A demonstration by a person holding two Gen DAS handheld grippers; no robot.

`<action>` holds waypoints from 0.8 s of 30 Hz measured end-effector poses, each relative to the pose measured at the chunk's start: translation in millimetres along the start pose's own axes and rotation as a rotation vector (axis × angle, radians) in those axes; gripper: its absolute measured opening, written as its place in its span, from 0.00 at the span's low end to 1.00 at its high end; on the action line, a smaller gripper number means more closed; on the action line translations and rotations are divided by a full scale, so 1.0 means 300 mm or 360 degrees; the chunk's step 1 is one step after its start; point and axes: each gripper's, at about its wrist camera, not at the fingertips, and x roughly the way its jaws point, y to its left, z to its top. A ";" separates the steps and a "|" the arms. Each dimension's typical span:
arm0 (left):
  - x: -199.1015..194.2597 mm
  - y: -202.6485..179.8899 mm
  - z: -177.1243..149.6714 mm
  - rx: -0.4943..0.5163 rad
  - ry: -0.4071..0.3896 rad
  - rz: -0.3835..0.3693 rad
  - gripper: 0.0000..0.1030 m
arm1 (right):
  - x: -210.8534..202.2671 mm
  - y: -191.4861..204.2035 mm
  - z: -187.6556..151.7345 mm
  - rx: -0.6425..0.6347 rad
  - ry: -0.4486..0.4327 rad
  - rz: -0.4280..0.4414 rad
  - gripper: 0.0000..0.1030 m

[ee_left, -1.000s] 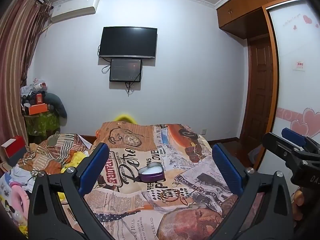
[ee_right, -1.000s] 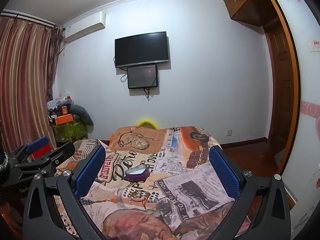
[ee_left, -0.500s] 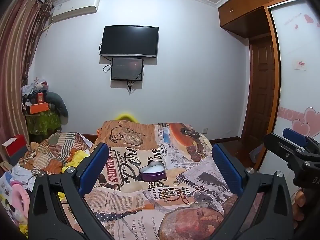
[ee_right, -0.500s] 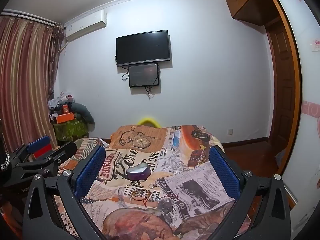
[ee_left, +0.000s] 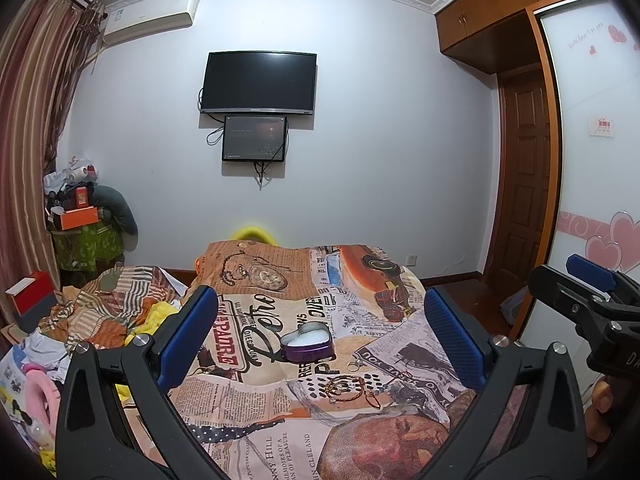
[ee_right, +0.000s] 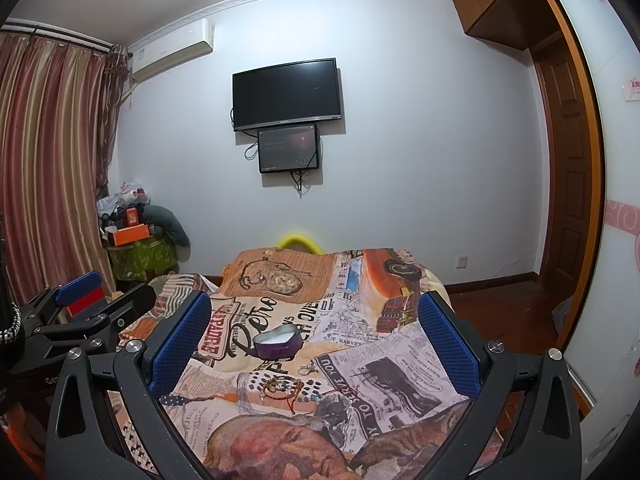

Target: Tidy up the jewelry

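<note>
A purple heart-shaped box (ee_left: 307, 342) with a white lining sits open on the printed bedspread (ee_left: 256, 424); it also shows in the right wrist view (ee_right: 278, 343). Just in front of it lie a small ring (ee_left: 353, 365) and a tangle of bracelets (ee_left: 349, 389), seen again in the right wrist view (ee_right: 285, 389) with a metal ring (ee_right: 307, 369). My left gripper (ee_left: 320, 340) is open and empty, above the near end of the bed. My right gripper (ee_right: 314, 340) is open and empty too, beside the left one.
A pile of clothes (ee_left: 100, 316) lies at the bed's left side. A cluttered stand (ee_left: 86, 232) stands in the left corner by the curtain (ee_right: 48, 168). A TV (ee_left: 259, 83) hangs on the far wall. A wooden door (ee_left: 524, 184) and wardrobe stand on the right.
Both views have shifted slightly, so the box and jewelry sit a little lower in frame. Both grippers stay open and empty. Nothing on the bed has moved.
</note>
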 end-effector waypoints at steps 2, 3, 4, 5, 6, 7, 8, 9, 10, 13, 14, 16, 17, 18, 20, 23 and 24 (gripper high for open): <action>0.001 -0.002 -0.001 0.0000 0.0001 0.0001 1.00 | 0.000 0.002 -0.002 0.0000 0.0001 0.0000 1.00; 0.003 -0.003 -0.001 0.0001 0.0000 0.0003 1.00 | 0.000 0.002 -0.001 -0.0001 0.0002 0.0000 1.00; 0.002 -0.003 -0.002 0.0001 0.0000 0.0003 1.00 | 0.000 0.001 -0.001 -0.0001 0.0001 0.0000 1.00; 0.003 -0.003 -0.001 0.0001 0.0000 0.0002 1.00 | 0.000 0.001 -0.001 -0.0001 0.0001 0.0000 1.00; 0.003 -0.003 -0.001 0.0000 0.0001 0.0002 1.00 | 0.001 0.001 0.000 0.0000 0.0002 0.0000 1.00; 0.003 -0.004 -0.002 0.0000 0.0001 0.0002 1.00 | 0.001 0.000 0.000 0.0000 0.0003 0.0001 1.00; 0.002 -0.004 -0.002 0.0000 0.0001 0.0001 1.00 | 0.001 0.000 0.000 0.0000 0.0004 0.0001 1.00; 0.004 -0.004 -0.002 0.0001 0.0001 0.0002 1.00 | 0.001 -0.001 0.001 0.0001 0.0004 0.0001 1.00; 0.003 -0.005 -0.003 0.0001 0.0001 0.0001 1.00 | 0.002 -0.002 0.003 0.0001 0.0005 0.0001 1.00; 0.004 -0.005 -0.001 0.0001 0.0002 0.0001 1.00 | 0.002 -0.003 0.004 0.0002 0.0006 0.0001 1.00; 0.004 -0.006 -0.002 0.0001 0.0001 0.0001 1.00 | 0.002 -0.002 0.002 0.0002 0.0006 0.0001 1.00; 0.006 -0.006 -0.001 0.0001 0.0002 0.0002 1.00 | 0.002 -0.004 0.004 0.0002 0.0006 0.0002 1.00; 0.006 -0.007 -0.001 0.0000 0.0003 0.0002 1.00 | 0.002 -0.003 0.002 0.0002 0.0006 0.0001 1.00; 0.006 -0.007 -0.001 0.0000 0.0004 0.0001 1.00 | 0.002 -0.004 0.003 0.0002 0.0006 0.0002 1.00; 0.007 -0.008 -0.004 0.0001 0.0005 0.0001 1.00 | 0.003 -0.004 0.004 0.0003 0.0009 0.0002 1.00; 0.008 -0.008 -0.005 0.0000 0.0006 0.0000 1.00 | 0.009 -0.009 0.004 0.0004 0.0009 0.0005 1.00; 0.008 -0.009 -0.005 -0.0001 0.0006 0.0000 1.00 | 0.009 -0.009 0.003 0.0003 0.0009 0.0005 1.00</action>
